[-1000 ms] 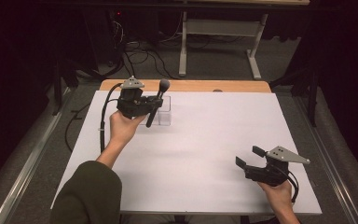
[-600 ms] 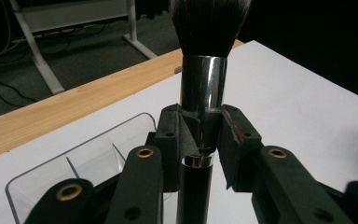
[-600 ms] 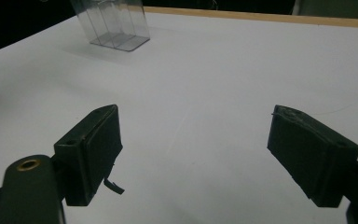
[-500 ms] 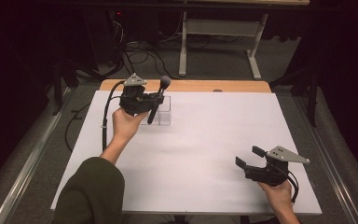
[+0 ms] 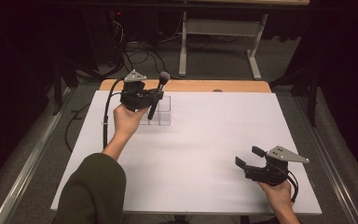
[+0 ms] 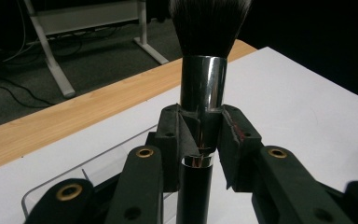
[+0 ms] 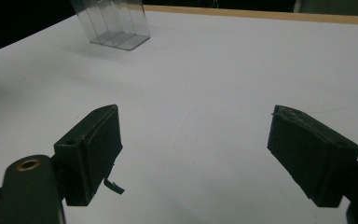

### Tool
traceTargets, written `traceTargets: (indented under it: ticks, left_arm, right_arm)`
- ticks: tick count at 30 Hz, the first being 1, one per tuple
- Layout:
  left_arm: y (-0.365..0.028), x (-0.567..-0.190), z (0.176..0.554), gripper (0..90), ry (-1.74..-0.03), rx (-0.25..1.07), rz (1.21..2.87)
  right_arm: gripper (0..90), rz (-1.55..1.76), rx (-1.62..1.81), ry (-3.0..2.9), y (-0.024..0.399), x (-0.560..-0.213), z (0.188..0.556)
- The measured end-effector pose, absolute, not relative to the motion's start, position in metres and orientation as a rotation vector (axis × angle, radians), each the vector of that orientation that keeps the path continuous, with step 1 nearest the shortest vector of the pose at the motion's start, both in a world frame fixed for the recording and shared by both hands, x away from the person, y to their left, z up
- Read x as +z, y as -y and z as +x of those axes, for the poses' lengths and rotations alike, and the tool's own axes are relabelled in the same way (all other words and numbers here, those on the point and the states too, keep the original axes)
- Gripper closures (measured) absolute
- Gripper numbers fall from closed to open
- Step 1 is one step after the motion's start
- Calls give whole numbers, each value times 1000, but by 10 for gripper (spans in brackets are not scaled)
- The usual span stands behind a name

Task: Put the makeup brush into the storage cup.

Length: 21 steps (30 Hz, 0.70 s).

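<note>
While the left gripper [image 5: 150, 96] pinches the black-handled makeup brush with its chrome ferrule [image 6: 202, 84], bristles up, the brush hangs tilted directly above the clear plastic divided organiser [image 5: 161, 112] — its handle tip seemingly just at the near-left compartment. If the tilt isn't corrected, the tip could catch a divider or nudge the light organiser across the white table sheet [image 5: 205, 140]. The left gripper view shows the pads clamped right on the ferrule, a detail too small in the high view. The right gripper [image 7: 193, 154], jaws spread and empty, rests well apart from the organiser.
</note>
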State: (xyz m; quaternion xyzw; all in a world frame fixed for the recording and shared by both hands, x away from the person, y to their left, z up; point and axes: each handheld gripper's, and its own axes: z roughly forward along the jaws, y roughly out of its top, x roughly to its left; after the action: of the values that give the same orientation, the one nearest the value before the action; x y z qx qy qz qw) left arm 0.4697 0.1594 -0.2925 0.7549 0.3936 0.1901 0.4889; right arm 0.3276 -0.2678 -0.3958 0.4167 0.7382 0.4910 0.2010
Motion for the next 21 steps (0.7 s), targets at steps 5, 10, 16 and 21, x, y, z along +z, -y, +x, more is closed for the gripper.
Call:
traceTargets:
  ticks: [5,10,16,21]
  left_arm:
    - [-157,-293,474,706,-960,478,1839]
    - [-155,-293,479,706,-970,487,1834]
    - [-152,-292,487,706,-978,498,1828]
    - [-149,-290,491,706,-982,507,1820]
  right_arm:
    - [187,1166,1372,-2062,269,-396,327]
    - [188,1169,1374,-2065,269,-396,328]
    - [188,1164,1377,-2066,268,-396,328]
    - [188,1163,1378,-2069,268,-396,328]
